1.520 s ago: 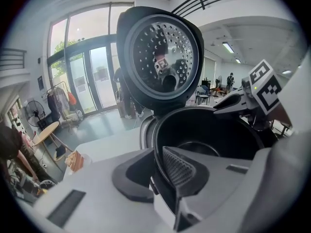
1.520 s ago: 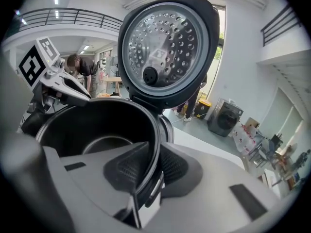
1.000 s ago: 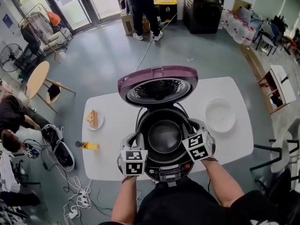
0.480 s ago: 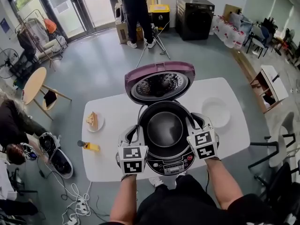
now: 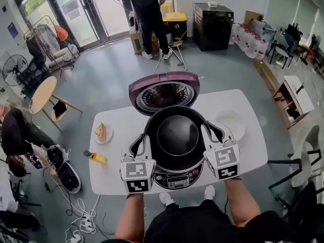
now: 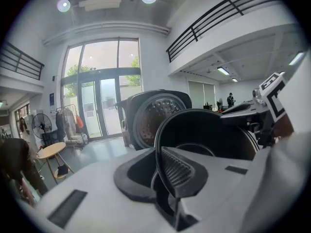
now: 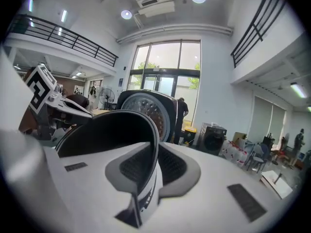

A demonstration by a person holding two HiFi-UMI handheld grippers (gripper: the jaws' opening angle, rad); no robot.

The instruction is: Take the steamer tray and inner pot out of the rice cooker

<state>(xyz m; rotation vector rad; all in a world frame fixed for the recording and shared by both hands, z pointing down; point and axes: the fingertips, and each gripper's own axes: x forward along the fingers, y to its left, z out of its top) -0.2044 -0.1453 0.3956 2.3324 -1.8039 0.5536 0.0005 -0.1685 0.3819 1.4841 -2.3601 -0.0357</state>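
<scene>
The black inner pot (image 5: pixel 177 135) hangs above the open rice cooker (image 5: pixel 174 178), whose purple lid (image 5: pixel 163 91) stands up behind it. My left gripper (image 5: pixel 143 147) is shut on the pot's left rim and my right gripper (image 5: pixel 211 135) is shut on its right rim. In the left gripper view the pot's rim (image 6: pixel 158 144) runs between the pads of the left gripper (image 6: pixel 163 171). The right gripper view shows the rim (image 7: pixel 154 130) pinched in the right gripper (image 7: pixel 153 166). A white steamer tray (image 5: pixel 232 121) lies on the table to the right of the cooker.
On the white table (image 5: pixel 114 178) are a small plate with a cake slice (image 5: pixel 101 132) and a yellow object (image 5: pixel 97 158), both left of the cooker. A person (image 5: pixel 147 9) stands at the back, and another (image 5: pixel 15 135) crouches by cables at left.
Both grippers have risen together with the inner pot, which has come up out of the cooker body and now covers most of it from above.
</scene>
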